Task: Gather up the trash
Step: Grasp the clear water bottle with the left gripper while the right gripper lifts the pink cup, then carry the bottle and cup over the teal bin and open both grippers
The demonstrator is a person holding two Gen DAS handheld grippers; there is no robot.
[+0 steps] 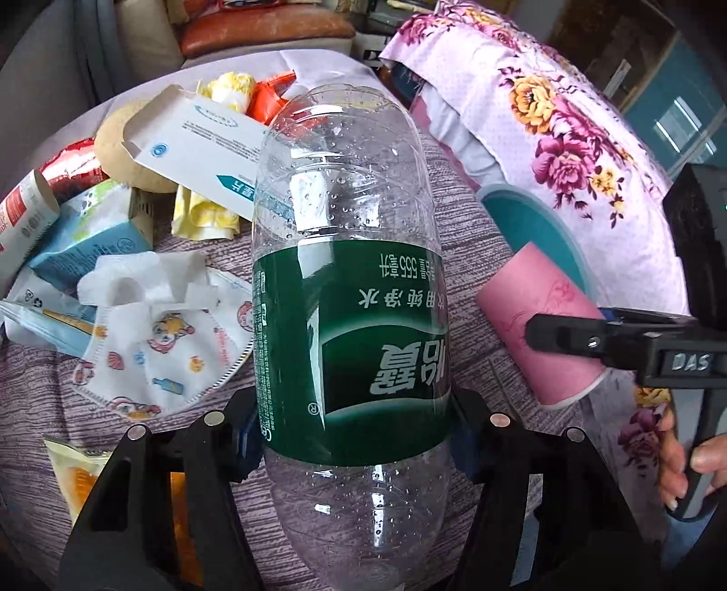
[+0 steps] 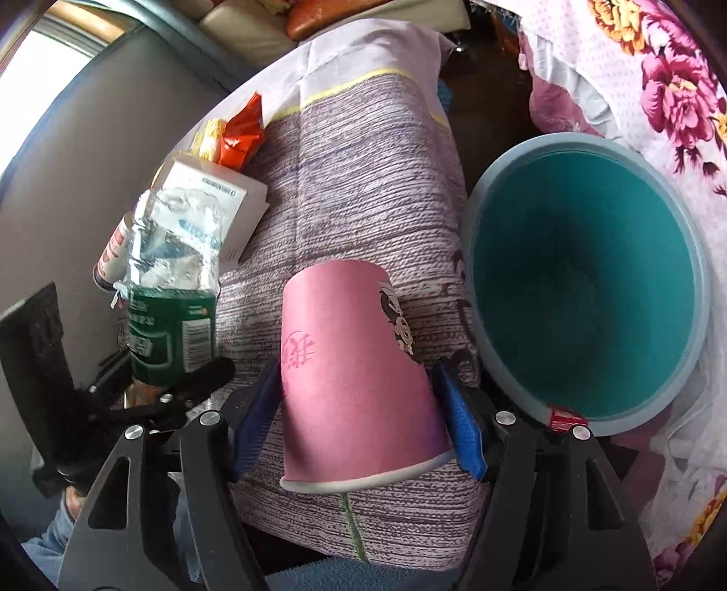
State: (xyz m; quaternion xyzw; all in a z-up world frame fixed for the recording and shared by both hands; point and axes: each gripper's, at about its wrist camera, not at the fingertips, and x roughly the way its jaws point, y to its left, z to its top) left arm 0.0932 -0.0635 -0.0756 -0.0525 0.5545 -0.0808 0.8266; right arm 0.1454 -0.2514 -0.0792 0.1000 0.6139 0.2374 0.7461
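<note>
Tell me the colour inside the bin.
Teal inside the bin, with a paler blue-grey rim; the right wrist view shows it best.

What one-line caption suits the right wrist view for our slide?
Right hand-held gripper clamps a pink paper cup beside the empty teal bin.

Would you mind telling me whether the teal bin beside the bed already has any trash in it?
Empty, as far as shown: the right wrist view looks into the bin and shows only bare teal wall and floor.

Home: floral bedding (image 1: 568, 136), sofa cushion (image 1: 263, 27)
</note>
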